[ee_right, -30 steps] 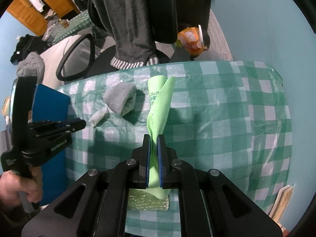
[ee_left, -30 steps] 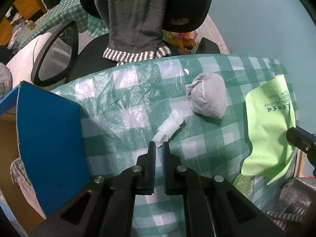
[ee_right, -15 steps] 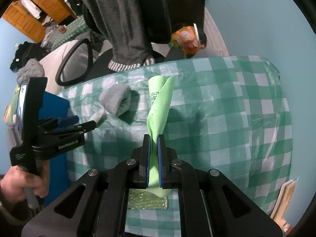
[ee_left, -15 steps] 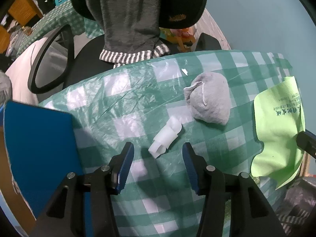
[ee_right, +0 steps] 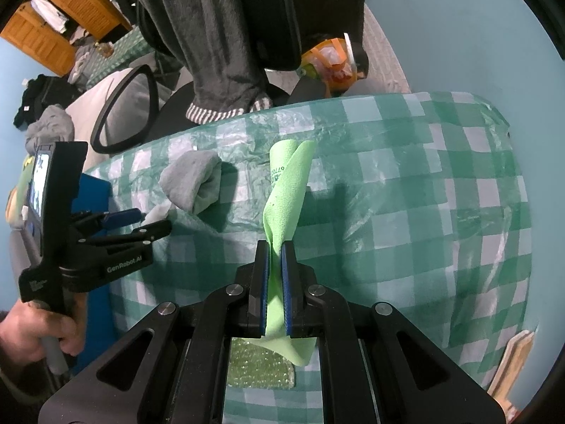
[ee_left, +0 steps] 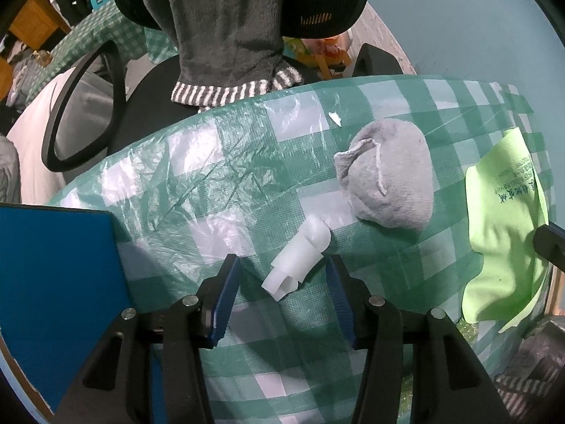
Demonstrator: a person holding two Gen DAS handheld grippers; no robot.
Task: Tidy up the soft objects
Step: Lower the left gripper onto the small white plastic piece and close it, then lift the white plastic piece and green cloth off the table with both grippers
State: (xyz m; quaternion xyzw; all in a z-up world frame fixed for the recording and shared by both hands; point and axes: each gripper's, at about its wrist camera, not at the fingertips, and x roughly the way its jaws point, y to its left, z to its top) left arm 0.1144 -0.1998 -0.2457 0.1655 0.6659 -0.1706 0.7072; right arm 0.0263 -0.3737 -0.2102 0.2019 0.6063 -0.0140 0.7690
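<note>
Early days: right gripper (ee_right: 274, 265) is clenched on the green cloth (ee_right: 286, 190); left gripper (ee_left: 282, 282), jaws spread, straddles the foam (ee_left: 300, 259) beside the sock (ee_left: 388, 183) — nothing visibly sorted, probably.

L gripper (ee_left: 282, 275) fingers spread wide; R gripper (ee_right: 275, 272) fingers clamped together.

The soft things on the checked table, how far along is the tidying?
Nothing looks put away yet. In hand: the right tongs are shut on the green cloth, lifted off the table. The left tongs are open around the white foam piece, not yet gripping. Left: the grey sock bundle lies untouched, and the glittery green sponge too.
</note>
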